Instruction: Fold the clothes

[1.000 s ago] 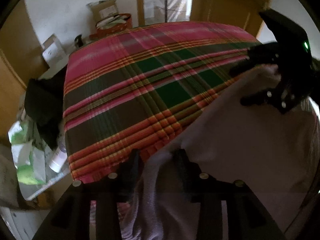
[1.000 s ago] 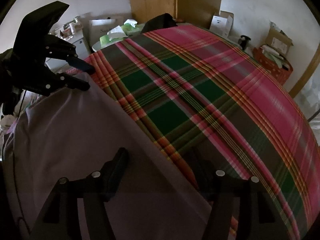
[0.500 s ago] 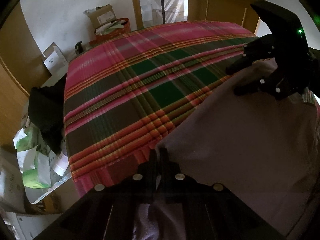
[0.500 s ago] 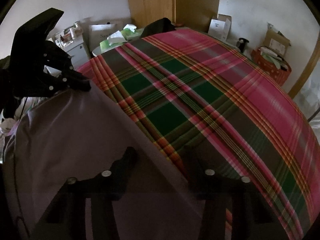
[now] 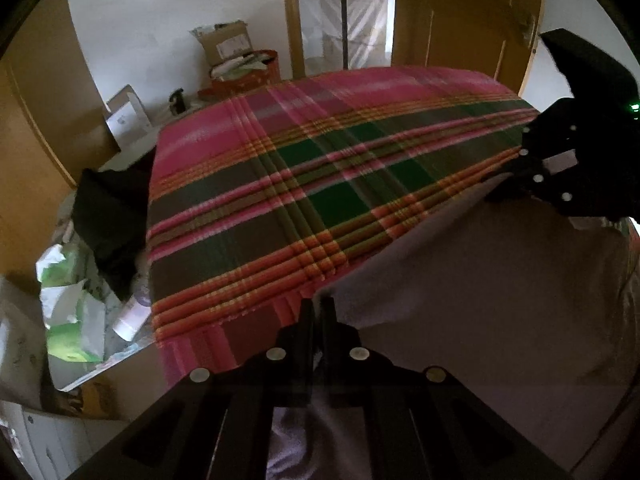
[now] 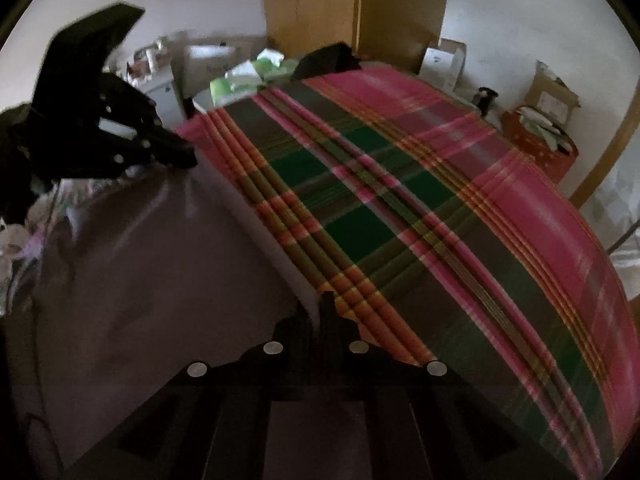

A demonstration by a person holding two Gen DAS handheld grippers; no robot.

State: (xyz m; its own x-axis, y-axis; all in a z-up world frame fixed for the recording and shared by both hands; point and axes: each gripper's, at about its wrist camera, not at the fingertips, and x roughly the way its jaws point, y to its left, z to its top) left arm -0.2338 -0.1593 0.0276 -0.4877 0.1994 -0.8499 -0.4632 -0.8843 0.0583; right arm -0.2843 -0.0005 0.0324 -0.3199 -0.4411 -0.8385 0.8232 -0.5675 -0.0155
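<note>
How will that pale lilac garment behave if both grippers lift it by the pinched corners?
Probably floppy: the pale lilac garment drapes smoothly over the plaid bedspread, so it should sag between the left gripper and right gripper. Likely light, since it looks thin. Both are shut on narrow pinches of fabric, so a corner might slip.

Left wrist view: garment [image 5: 480, 300] lies on bed [image 5: 280, 184], filling 3 to 6 o'clock. Left claw [image 5: 316, 316] at 6 on its near corner; right claw [image 5: 508, 188] at 3 on its far corner. Boxes [image 5: 224, 44] behind bed at 11; bags [image 5: 68, 308] on floor at 8. Right wrist view: garment [image 6: 160, 272] at 8, bed [image 6: 420, 208] at 2.
</note>
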